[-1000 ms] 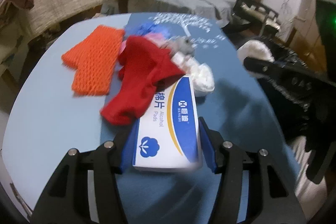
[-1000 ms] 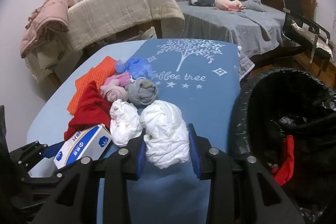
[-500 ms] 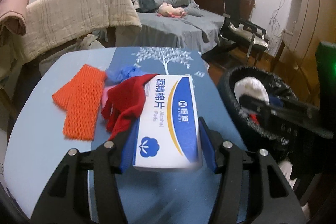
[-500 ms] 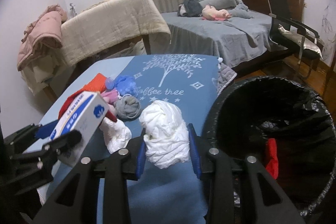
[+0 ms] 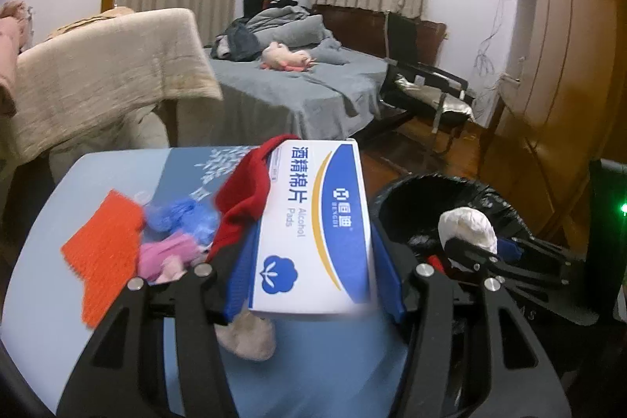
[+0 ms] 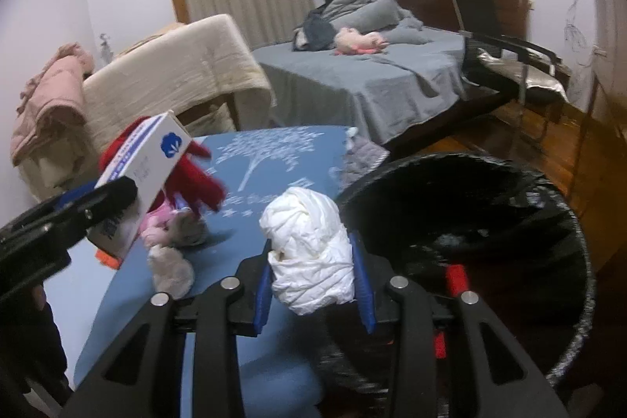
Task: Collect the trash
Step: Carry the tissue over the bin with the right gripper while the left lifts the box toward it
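Observation:
My left gripper (image 5: 313, 273) is shut on a white and blue alcohol pads box (image 5: 313, 226), held above the table, with a red cloth (image 5: 245, 198) draped on its left side. The box also shows in the right wrist view (image 6: 145, 163). My right gripper (image 6: 313, 285) is shut on a crumpled white wad (image 6: 309, 249) and holds it at the rim of the black-lined trash bin (image 6: 509, 183). The wad also shows in the left wrist view (image 5: 466, 230), over the bin (image 5: 415, 198).
On the blue table (image 5: 47, 214) lie an orange net piece (image 5: 102, 253), a blue wad (image 5: 180, 218), a pink wad (image 5: 164, 253) and a pale wad (image 5: 247, 335). A bed, a draped chair and a black chair stand behind.
Both grippers have lifted their loads off the table and moved right toward the bin. The red cloth came up with the box. The white wad now hangs at the bin's rim.

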{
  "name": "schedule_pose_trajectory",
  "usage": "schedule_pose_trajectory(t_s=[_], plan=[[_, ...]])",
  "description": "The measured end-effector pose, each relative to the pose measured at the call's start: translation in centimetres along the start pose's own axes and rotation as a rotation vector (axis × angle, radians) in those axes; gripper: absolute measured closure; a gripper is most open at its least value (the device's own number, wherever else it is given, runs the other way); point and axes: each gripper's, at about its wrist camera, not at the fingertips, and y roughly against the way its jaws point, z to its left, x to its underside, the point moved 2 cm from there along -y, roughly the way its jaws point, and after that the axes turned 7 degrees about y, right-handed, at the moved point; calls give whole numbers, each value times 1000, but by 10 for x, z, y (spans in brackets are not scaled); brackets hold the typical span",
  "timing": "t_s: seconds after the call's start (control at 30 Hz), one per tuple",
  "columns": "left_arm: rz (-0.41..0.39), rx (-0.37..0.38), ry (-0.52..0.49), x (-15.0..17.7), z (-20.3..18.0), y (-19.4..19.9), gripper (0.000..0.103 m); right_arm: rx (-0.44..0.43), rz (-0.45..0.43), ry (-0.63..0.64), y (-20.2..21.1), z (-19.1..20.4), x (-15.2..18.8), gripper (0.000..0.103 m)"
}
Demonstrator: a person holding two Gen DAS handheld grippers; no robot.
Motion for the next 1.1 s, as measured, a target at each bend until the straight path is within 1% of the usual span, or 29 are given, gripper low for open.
schedule_pose_trajectory(t_s=[0.1, 0.2, 0.27, 0.33, 0.4, 0.53, 0.67, 0.8, 0.9, 1.0, 1.1], plan=[[43, 25, 65, -2, 0, -15, 50, 27, 3, -26, 1, -17, 1, 68], [110, -12, 138, 6, 15, -35, 50, 43, 13, -46, 0, -27, 5, 68], [146, -38, 158, 16, 26, -43, 50, 45, 23, -47, -2, -29, 8, 68], [173, -55, 149, 26, 32, -48, 50, 44, 32, -42, -6, -28, 10, 68], [192, -55, 131, 34, 37, -49, 50, 40, 38, -41, -9, -26, 11, 68], [233, -44, 76, 53, 34, -52, 50, 33, 43, -31, -13, -20, 11, 68], [216, -45, 34, 58, 30, -49, 50, 36, 46, -26, -13, -18, 12, 68], [162, -32, -18, 49, 19, -45, 50, 49, 45, -31, -12, -22, 10, 68], [131, -16, -64, 42, 4, -45, 50, 64, 43, -45, -11, -30, 11, 68], [127, -9, -74, 37, -6, -51, 50, 82, 38, -60, -9, -40, 11, 68], [114, 14, -95, 31, -22, -54, 50, 100, 34, -77, -6, -52, 12, 68]])
